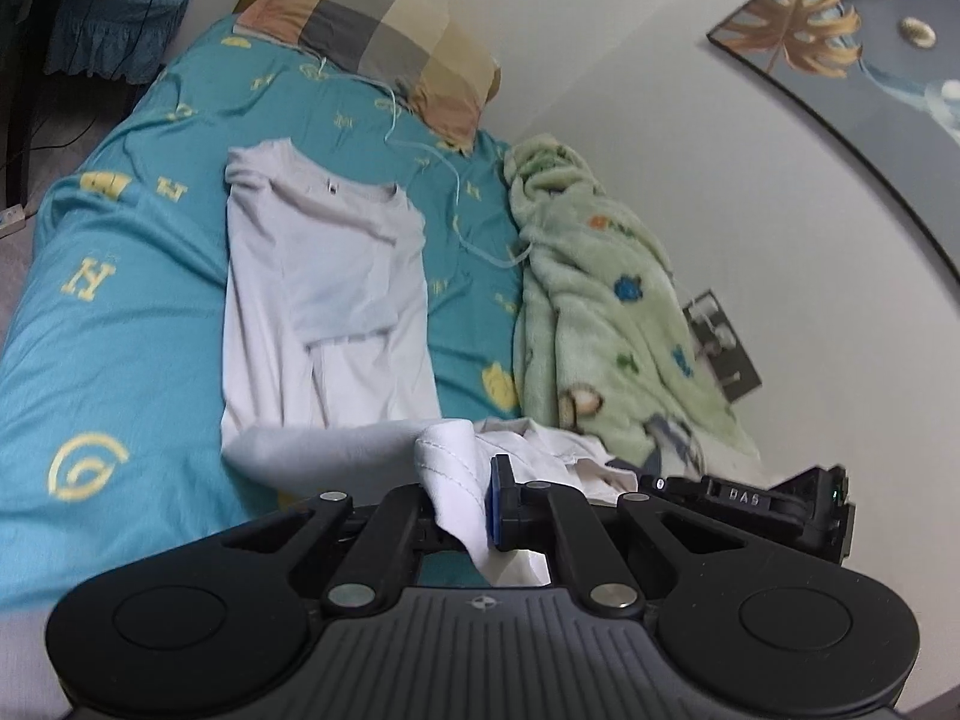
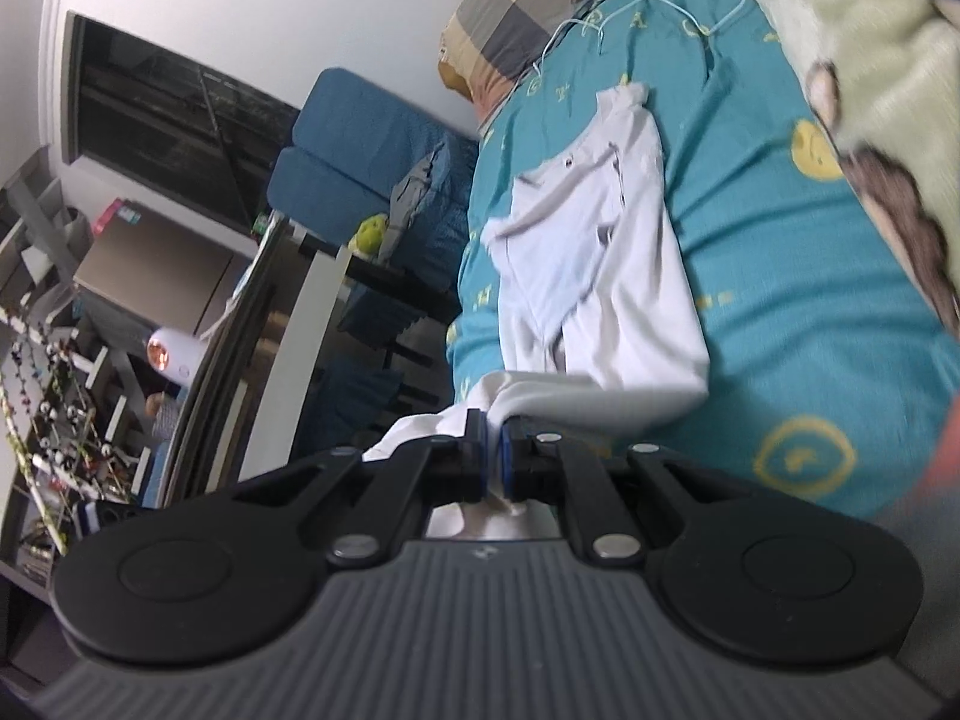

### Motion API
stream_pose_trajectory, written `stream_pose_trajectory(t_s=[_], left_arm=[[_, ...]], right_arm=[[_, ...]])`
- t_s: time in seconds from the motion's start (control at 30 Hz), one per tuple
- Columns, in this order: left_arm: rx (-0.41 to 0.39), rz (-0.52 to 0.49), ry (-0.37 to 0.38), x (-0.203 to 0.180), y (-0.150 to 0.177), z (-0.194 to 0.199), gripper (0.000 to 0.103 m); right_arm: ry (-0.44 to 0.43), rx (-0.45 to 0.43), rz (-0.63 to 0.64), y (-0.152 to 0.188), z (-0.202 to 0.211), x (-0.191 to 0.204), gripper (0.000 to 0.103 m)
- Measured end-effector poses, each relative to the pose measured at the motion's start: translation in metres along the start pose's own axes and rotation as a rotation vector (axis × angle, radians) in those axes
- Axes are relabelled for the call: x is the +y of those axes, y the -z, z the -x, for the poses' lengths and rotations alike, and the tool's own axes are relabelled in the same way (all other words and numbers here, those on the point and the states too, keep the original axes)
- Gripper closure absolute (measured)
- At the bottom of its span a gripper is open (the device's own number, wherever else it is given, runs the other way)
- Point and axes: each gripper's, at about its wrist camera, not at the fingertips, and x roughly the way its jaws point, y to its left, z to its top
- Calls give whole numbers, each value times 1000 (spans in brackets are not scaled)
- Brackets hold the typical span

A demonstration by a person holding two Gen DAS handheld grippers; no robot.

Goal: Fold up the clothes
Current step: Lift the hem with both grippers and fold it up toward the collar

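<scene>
Left wrist view: the left gripper (image 1: 465, 504) is clamping the near hem of the white shirt (image 1: 327, 276), a bunch of cloth passing between its blue pads. Ahead of the tool the shirt is lying lengthwise on the teal sheet (image 1: 120, 312), collar at the far end, one side already turned in over the body. The hem is rising off the bed toward the tool. To the right of the tool a green blanket (image 1: 594, 300) is lying just beside the shirt, and a thin cord (image 1: 456, 192) is trailing over the sheet beyond the collar. The pillow (image 1: 384, 30) is lying further off.

Risk, as I judge it: the bite is looking bunched rather than flat, so the cloth may be slipping out on a lift, or the fold line may be coming out crooked.

Right wrist view: the right gripper (image 2: 492, 462) is pinching the other hem corner, jaws nearly together on a thin fold. Ahead and slightly right, the shirt (image 2: 600, 252) is stretching away; its left edge is lying close to the bed's edge.

Risk: if the two tools are travelling unevenly, the turned-in side may be sliding open. Pulling leftward could be dragging cloth off the bed. Swinging right could be catching the blanket (image 2: 870, 60).
</scene>
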Motion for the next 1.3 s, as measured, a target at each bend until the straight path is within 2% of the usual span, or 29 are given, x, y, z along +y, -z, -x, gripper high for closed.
stream_pose_trajectory(t_s=[0.37, 0.53, 0.7, 0.9, 1.1, 1.17, 1.3], left_arm=[[-90, 19, -98, 56, -91, -108, 98], [-130, 28, -143, 82, -132, -157, 98], [-106, 20, -217, 128, -146, -210, 98], [-45, 11, -293, 176, -149, -265, 98], [-19, -13, -312, 177, -147, -271, 97], [-27, -31, -321, 171, -147, -265, 92], [-40, -59, -352, 154, -139, -250, 72]], right_arm=[[84, -54, 22, -84, -86, -17, 95], [160, -49, 73, -109, -138, -31, 95], [264, -40, 143, -128, -192, -52, 95], [336, -2, 208, -123, -237, -84, 95], [320, -27, 171, -120, -237, -93, 94], [312, -40, 152, -119, -232, -92, 93], [309, -61, 149, -120, -225, -86, 91]])
